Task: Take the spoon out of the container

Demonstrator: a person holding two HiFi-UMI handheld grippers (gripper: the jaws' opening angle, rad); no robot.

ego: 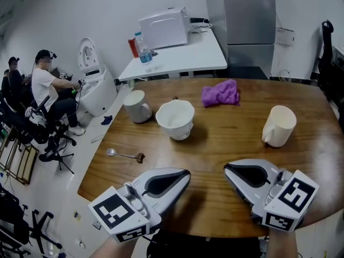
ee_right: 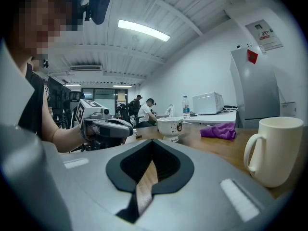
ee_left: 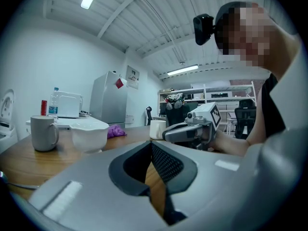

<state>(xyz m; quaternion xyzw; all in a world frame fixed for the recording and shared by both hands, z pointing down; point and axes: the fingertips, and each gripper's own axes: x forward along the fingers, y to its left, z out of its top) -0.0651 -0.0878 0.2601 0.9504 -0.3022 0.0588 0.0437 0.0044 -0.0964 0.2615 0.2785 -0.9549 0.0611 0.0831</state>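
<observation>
No wording can be read anywhere: the printed sheet (ee_right: pixel 263 34) just above the refrigerator (ee_right: pixel 252 88) and the label of the water bottle (ee_right: pixel 186 106) left of that refrigerator are too small, while the cubes of the left gripper (ego: pixel 185 174) and right gripper (ego: pixel 227 169) bear only black-and-white square patterns.

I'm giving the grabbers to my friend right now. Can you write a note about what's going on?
Left gripper: shut, empty, near the front edge of the brown wooden table.
Right gripper: shut, empty, beside it.
Small metal spoon with a brown handle end: lying flat on the table, left of the white ceramic bowl and not touching it.
Done: the spoon is out, and the bowl looks empty.
Left: probably nothing.
</observation>
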